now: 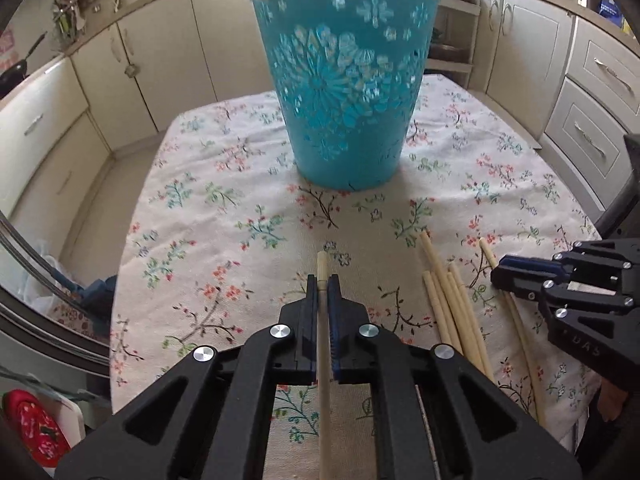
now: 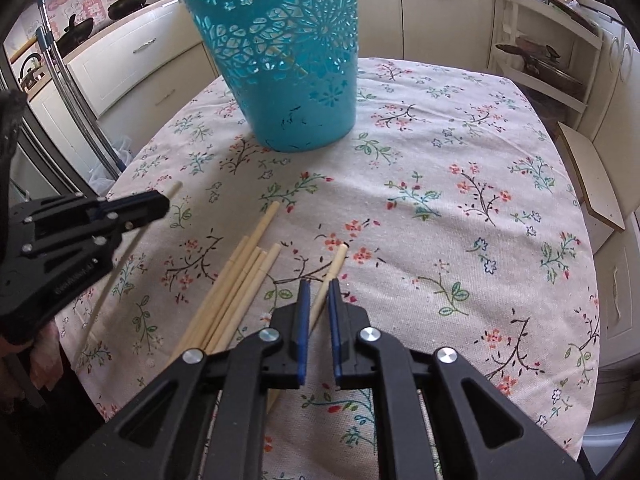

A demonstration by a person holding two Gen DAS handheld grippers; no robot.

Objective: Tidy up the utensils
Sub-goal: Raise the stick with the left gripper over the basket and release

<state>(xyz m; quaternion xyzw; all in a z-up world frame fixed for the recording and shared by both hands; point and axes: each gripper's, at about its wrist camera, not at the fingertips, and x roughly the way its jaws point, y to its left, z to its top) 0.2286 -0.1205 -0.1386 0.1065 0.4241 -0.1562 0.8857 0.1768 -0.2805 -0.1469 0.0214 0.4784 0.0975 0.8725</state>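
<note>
Chopsticks on the floral surface, teal basket beyond.
Left wrist view: left tool [image 1: 322, 280] clamped on one chopstick [image 1: 323, 344], pointing toward the teal basket [image 1: 344, 92] at centre far; loose chopsticks [image 1: 452, 308] lie near right. Right wrist view: right tool [image 2: 319, 286] part open, straddling a single chopstick [image 2: 330, 278] without gripping; the pile [image 2: 236, 284] lies just left on the surface [image 2: 460, 208].

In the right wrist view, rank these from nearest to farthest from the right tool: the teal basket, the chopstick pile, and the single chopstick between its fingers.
1. Single chopstick, between the right tool fingers.
2. Chopstick pile, just left on the tablecloth.
3. Teal basket, far ahead, upright.
</note>
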